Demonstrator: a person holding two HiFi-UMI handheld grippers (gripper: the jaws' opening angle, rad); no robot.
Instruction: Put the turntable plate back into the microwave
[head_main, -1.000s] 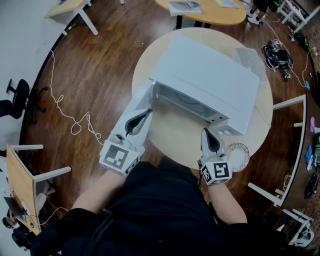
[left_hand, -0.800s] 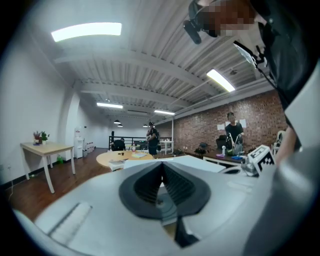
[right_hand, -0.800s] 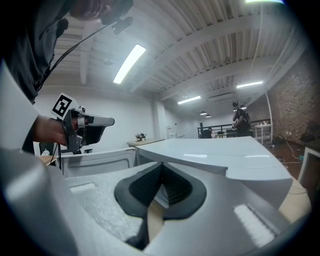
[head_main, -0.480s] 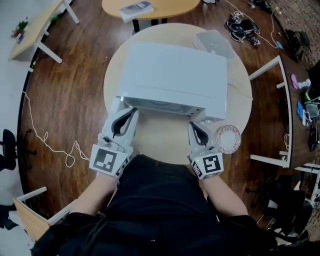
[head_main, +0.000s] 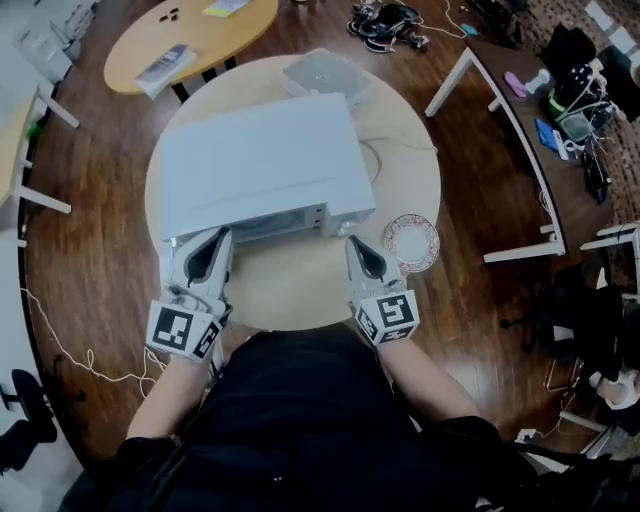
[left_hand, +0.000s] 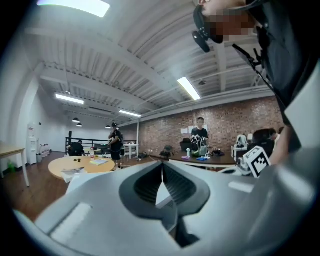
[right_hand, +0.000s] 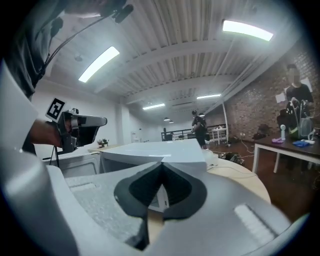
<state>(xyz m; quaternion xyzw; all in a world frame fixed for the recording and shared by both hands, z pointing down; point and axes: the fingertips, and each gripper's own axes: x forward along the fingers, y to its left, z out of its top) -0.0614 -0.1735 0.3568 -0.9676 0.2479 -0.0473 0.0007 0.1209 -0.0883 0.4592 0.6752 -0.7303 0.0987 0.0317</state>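
Note:
The white microwave stands on a round wooden table, its front opening facing me. A round plate with a patterned rim lies on the table just right of the microwave's front corner. My left gripper points at the microwave's left front corner. Its jaws have just been opening by a hair, with nothing between them, and the tips still look together. My right gripper is shut and empty at the right front corner, left of the plate. In the right gripper view its tips point at the microwave.
A clear plastic box sits on the table behind the microwave, with a thin cable beside it. An oval wooden table stands beyond, a dark desk to the right. A white cord lies on the floor at left.
The whole scene has swung left in the head view. Both grippers have come up to the microwave's front corners, and the plate now lies just right of the right gripper.

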